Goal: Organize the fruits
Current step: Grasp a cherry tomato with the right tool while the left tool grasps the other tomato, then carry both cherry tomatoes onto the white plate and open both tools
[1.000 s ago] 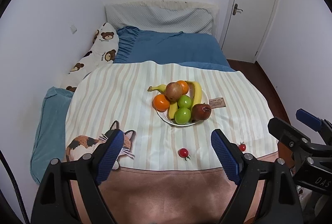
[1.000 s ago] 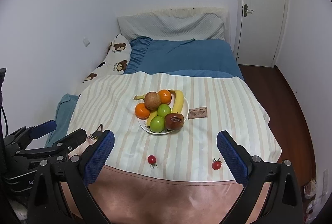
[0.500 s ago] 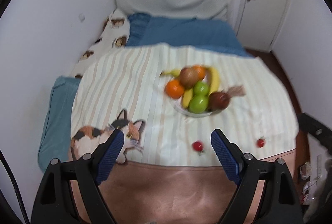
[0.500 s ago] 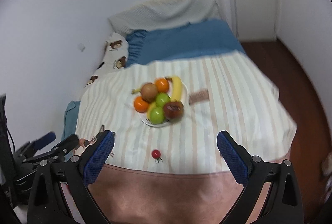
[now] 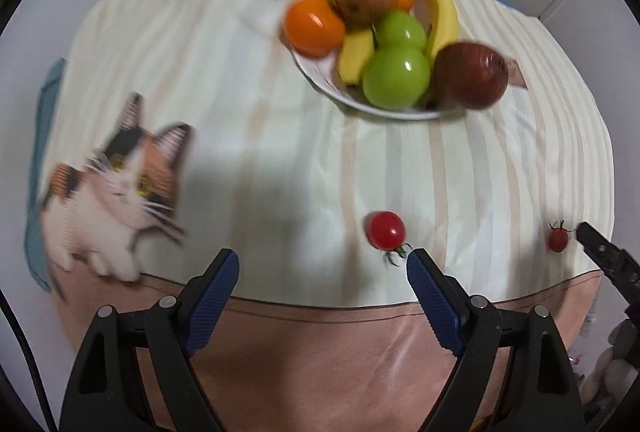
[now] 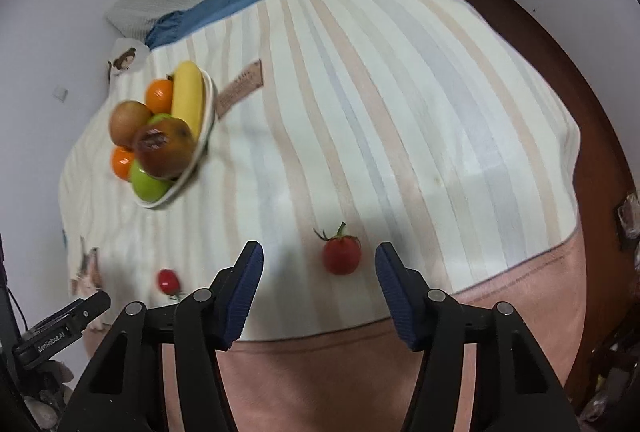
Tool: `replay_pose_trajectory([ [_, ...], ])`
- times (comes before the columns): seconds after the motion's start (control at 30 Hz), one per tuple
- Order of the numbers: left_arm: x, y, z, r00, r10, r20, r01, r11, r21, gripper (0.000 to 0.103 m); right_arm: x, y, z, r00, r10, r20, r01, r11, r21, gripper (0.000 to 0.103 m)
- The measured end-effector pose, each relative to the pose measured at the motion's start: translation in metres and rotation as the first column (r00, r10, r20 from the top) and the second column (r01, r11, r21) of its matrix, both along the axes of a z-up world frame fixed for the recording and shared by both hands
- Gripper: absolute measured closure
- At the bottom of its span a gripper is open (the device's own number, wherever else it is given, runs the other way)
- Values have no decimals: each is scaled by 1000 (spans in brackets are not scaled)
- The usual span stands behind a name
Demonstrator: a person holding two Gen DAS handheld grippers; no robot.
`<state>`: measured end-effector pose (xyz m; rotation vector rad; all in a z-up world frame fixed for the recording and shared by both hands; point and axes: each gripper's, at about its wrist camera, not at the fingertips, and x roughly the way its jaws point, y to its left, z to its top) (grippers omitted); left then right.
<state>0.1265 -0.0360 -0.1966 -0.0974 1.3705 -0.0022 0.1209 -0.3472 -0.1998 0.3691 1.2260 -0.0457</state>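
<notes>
Presently, from the left wrist, the left gripper is seen with jaws wide and empty; one cherry tomato lies just beyond its right finger, the fruit plate farther off. From the right wrist, the right gripper is closing, another cherry tomato between untouching pads.

A bed under a cream-and-peach striped cotton cover carries a white fruit-filled plate far left and two small red cherry tomatoes near.
</notes>
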Motion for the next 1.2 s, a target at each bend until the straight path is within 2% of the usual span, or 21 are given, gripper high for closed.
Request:
replay_pose_trajectory([
  [0.2,6,-21,-38,995,-40,-88,35,998,-58,17,12,9,-33,998,32,-48,-35,998,-52,59],
  [0.37,16,-30,-53,995,-46,-90,42,998,-44,17,18,14,-41,998,37,-55,-41,996,-80,65],
  [0.43,20,-34,-55,995,-50,-81,47,998,-36,21,18,14,-42,998,38,-56,-42,996,-82,65],
  [0.53,25,-40,-57,996,-64,-66,63,998,-24,36,18,15,-44,998,35,-55,-40,995,-89,69],
  [0.6,32,-44,-60,995,-75,-66,73,997,-20,58,17,13,-42,998,30,-55,-34,996,-88,72],
  [0.7,31,-49,-63,993,-100,-68,100,995,-13,74,17,11,-40,998,27,-54,-31,996,-85,74],
  [0.73,33,-50,-64,992,-108,-69,107,994,-11,77,17,12,-40,998,31,-53,-35,996,-87,74],
  [0.97,25,-38,-54,990,-106,-91,102,994,-45,78,4,27,-25,996,80,-44,-82,995,-47,75],
  [1.1,-7,-14,-43,987,-100,-129,93,994,-62,78,-19,58,-10,983,176,-45,-176,984,5,75],
  [1.2,-30,-2,-45,981,-90,-169,80,995,-65,79,-38,90,-12,960,270,-78,-266,962,57,75],
])
